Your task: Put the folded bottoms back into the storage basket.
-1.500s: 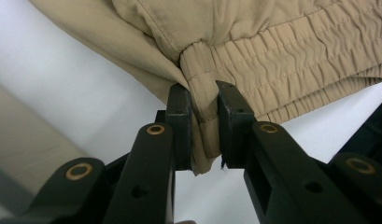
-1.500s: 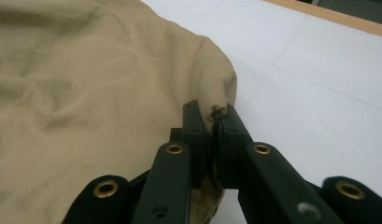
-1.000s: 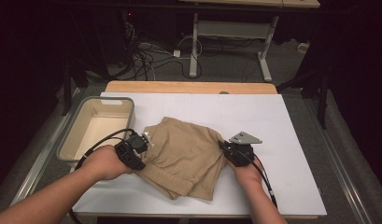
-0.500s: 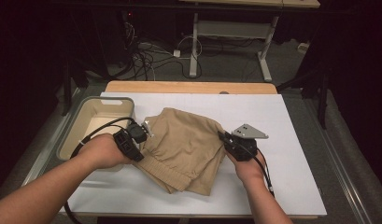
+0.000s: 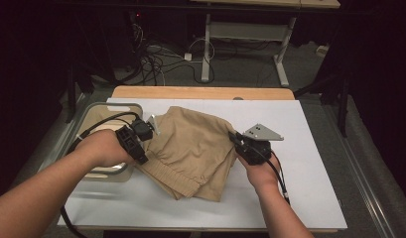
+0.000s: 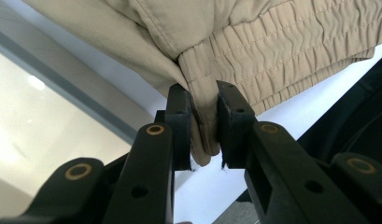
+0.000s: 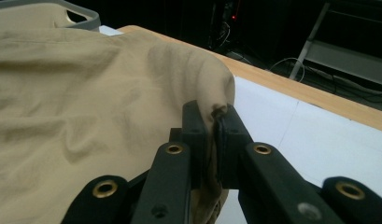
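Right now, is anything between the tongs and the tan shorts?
No. Both tongs already pinch the shorts: the left tongs clamp the waistband edge, and the right tongs clamp the opposite edge. Nothing sits between.

Fabric between my left jaws: the pinched fold of the tan shorts (image 6: 254,42) runs down behind the pads, so its lower end is hidden.
Shorts in my left gripper view: cut off by the top and right edges; I cannot tell their full shape.
My left gripper (image 5: 150,130) from above: its tips sit under the cloth edge, covered.
My right gripper (image 5: 236,140) from above: the tips are tucked into the shorts' side, probably beneath a fold.
Bin (image 5: 86,115) beside my left hand: my forearm covers its near wall.
Table (image 5: 309,188) under the shorts: hidden.
Background beyond my right gripper: dark, too dim to read.
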The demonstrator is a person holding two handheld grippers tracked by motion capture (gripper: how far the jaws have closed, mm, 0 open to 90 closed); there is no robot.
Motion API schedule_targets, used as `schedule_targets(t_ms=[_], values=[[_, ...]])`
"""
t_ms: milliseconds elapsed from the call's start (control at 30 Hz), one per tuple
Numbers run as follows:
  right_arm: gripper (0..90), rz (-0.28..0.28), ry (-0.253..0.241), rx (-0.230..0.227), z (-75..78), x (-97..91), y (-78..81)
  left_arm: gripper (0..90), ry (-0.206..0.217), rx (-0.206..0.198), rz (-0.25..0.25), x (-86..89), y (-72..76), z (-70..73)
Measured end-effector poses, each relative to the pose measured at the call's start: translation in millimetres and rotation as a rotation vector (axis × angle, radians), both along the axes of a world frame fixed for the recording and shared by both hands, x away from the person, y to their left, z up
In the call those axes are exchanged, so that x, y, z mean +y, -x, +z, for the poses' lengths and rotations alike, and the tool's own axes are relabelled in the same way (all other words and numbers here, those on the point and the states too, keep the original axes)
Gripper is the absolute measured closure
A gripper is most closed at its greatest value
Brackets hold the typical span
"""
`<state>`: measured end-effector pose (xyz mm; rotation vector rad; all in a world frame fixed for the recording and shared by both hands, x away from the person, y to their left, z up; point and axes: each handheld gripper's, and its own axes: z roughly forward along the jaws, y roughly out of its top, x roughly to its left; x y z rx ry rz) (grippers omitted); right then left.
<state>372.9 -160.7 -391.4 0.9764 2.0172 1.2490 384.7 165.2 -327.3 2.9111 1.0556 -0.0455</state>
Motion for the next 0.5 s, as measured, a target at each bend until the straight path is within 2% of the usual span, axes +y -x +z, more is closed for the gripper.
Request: schedule_targets(t_ms=[300, 500], values=[[85.6, 0.006, -0.003, -0.016, 8.7, 5.8, -1.2, 75.2, -0.035, 0.003, -0.019, 2.7, -5.2, 21.4], [85.6, 0.027, 0.001, -0.032, 18.4, 18.1, -5.5, 75.3, -0.054, -0.008, -0.010, 15.2, -5.9, 34.5]])
